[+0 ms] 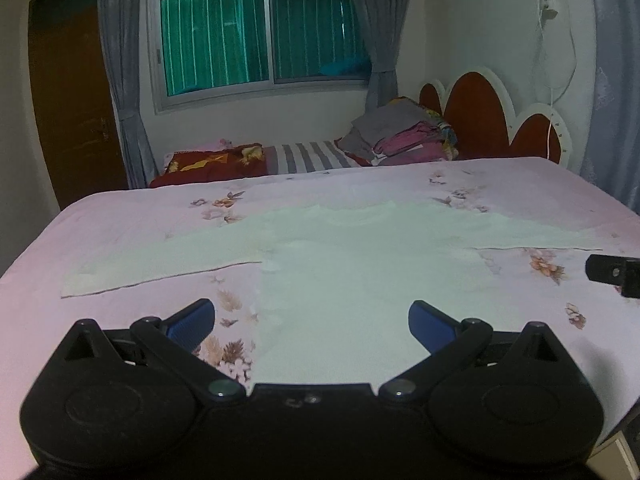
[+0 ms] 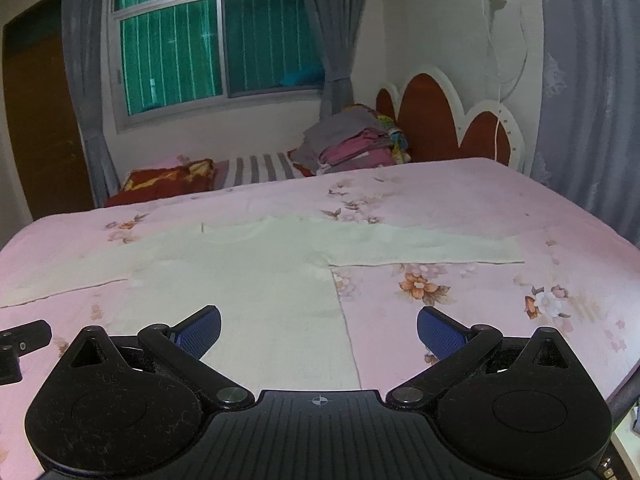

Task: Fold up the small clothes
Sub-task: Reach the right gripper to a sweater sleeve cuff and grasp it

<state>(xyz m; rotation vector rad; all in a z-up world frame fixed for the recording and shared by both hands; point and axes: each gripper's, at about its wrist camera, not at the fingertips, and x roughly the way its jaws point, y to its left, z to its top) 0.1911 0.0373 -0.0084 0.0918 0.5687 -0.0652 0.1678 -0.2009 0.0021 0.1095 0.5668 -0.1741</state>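
Note:
A pale, long-sleeved small top (image 1: 360,272) lies flat on the pink floral bed sheet (image 1: 132,220), sleeves spread to both sides, hem toward me. My left gripper (image 1: 312,320) hovers open over the hem's left part, its blue pads (image 1: 192,322) wide apart with nothing between them. In the right wrist view the same top (image 2: 240,280) fills the centre-left. My right gripper (image 2: 318,326) is open above the hem's right edge, holding nothing. The right gripper's tip (image 1: 614,274) shows at the left view's right border. The left gripper's tip (image 2: 22,342) shows at the right view's left border.
A stack of folded clothes (image 1: 404,136) sits at the far side near the red-and-white headboard (image 1: 480,116). A striped cloth (image 1: 308,158) and a red patterned pillow (image 1: 212,164) lie beyond the bed. A window with grey curtains (image 1: 124,64) and a brown door (image 1: 68,96) stand behind.

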